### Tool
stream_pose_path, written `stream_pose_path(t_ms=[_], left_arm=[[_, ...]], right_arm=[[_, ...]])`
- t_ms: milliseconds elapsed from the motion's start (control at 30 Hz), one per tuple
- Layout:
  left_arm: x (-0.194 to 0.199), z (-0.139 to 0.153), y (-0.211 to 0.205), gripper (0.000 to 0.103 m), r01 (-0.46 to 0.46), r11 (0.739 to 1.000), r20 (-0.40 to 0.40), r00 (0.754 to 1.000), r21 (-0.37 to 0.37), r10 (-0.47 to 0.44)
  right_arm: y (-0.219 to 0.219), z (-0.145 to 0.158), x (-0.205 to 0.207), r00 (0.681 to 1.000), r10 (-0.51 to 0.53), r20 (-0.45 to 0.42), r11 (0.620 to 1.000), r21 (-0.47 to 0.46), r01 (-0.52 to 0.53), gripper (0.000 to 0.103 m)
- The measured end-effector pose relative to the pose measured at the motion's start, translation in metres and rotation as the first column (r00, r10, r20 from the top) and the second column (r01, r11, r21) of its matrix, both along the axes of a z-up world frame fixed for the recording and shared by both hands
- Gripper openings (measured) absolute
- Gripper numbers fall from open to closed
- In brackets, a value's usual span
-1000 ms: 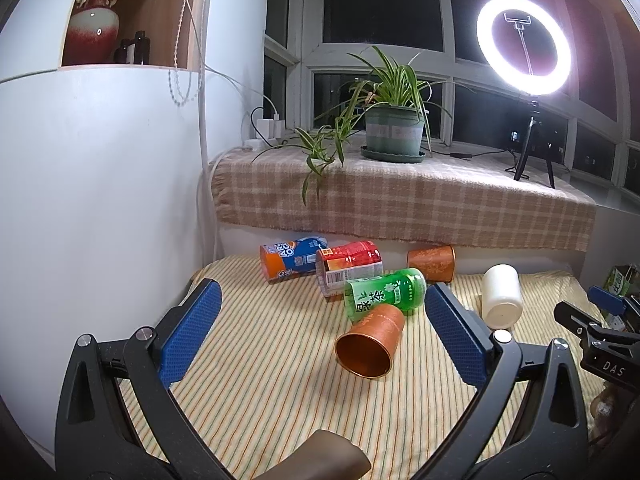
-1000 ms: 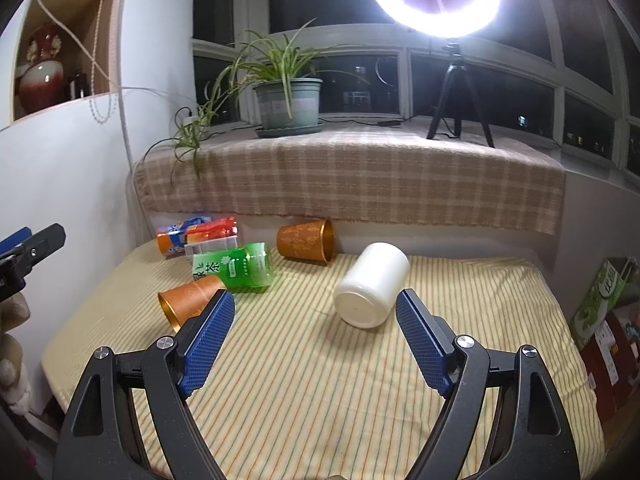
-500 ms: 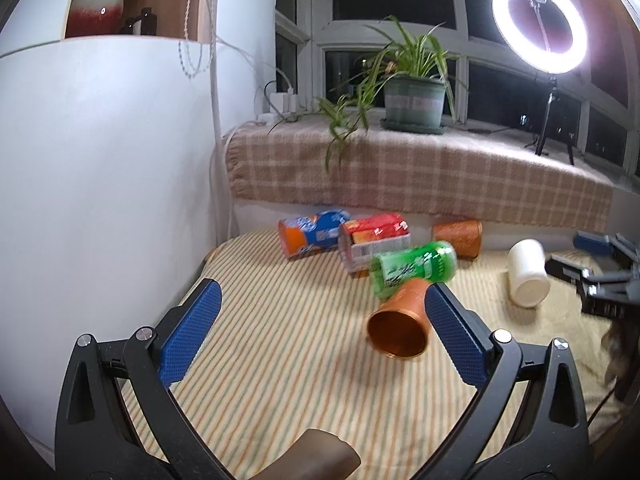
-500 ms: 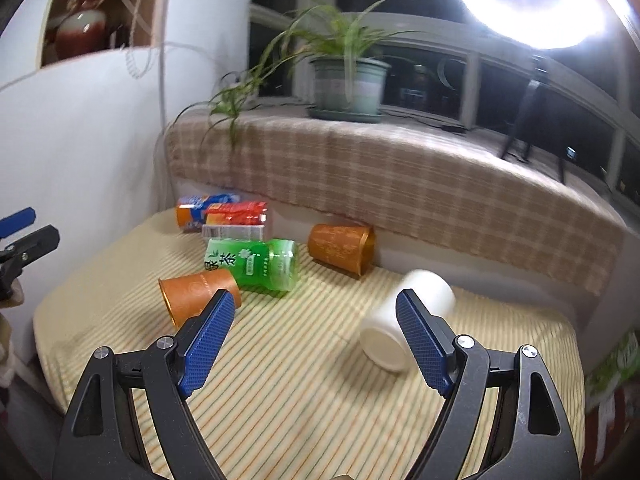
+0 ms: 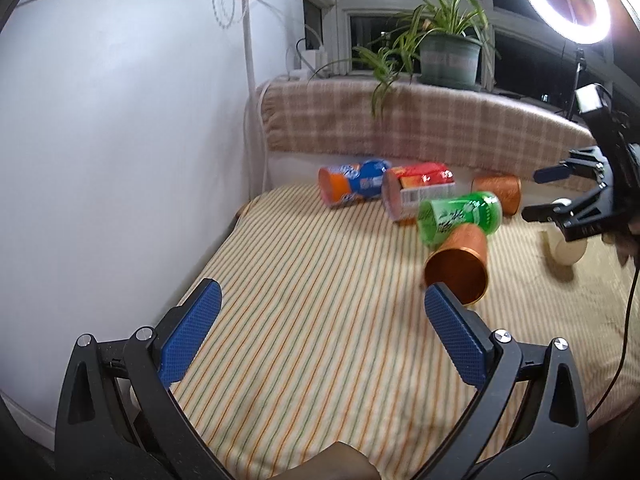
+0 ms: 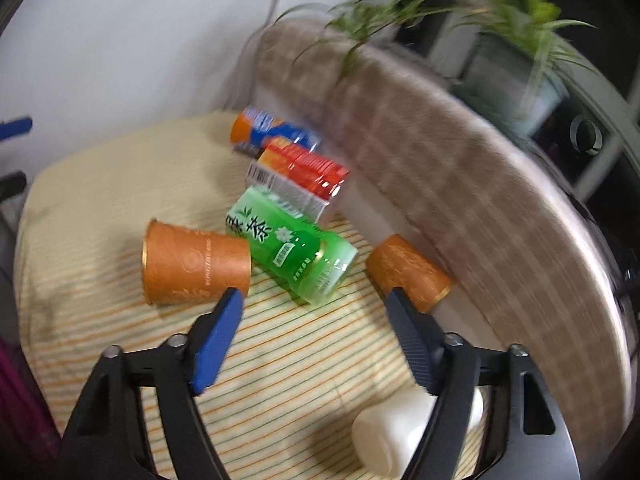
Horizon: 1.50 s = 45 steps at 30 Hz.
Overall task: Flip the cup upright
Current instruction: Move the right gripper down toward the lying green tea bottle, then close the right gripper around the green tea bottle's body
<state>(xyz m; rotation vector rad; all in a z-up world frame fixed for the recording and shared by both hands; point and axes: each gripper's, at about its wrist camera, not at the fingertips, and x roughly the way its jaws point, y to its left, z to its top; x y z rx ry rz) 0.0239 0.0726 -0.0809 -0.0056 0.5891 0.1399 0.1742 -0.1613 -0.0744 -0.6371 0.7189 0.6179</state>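
Over the last second the right gripper has swung left and dropped toward the striped yellow mat. The white plastic cup lying on its side, which a second ago sat between its blue pads, now shows at the bottom of its view, under the right finger. The green tea can now fills the middle of that view, with the near copper-coloured metal cup on its side just left of it.

The left gripper has turned left: the same copper cup has slid from between its pads to just past the right pad. The right gripper has come well into its view, over the white cup.
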Motion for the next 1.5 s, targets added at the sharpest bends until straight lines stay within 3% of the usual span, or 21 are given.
stream_pose_path(t_ms=[267,533,733,1167,1500], left_arm=[[0.009,-0.006,0.016,0.103,-0.050,0.998,-0.019,0.999,-0.023,0.050],[0.015,-0.005,0.031,0.103,-0.097,0.995,-0.020,0.995,-0.019,0.096],[0.018,-0.008,0.043,0.103,-0.134,0.991,-0.031,0.991,-0.027,0.133],[0.017,-0.011,0.047,0.103,-0.154,0.988,-0.051,0.987,-0.035,0.152],[0.019,-0.012,0.045,0.103,-0.156,0.987,-0.048,0.987,-0.032,0.154]], right_arm=[[0.033,-0.021,0.039,0.980,0.159,-0.119,0.970,-0.166,-0.178,0.065],[0.060,-0.042,0.074,0.944,0.254,-0.209,0.885,-0.344,-0.314,0.062],[0.072,-0.058,0.084,0.918,0.294,-0.266,0.813,-0.435,-0.387,0.065],[0.098,-0.089,0.086,0.887,0.346,-0.305,0.719,-0.521,-0.460,0.071],[0.089,-0.088,0.081,0.900,0.323,-0.291,0.764,-0.481,-0.430,0.069]])
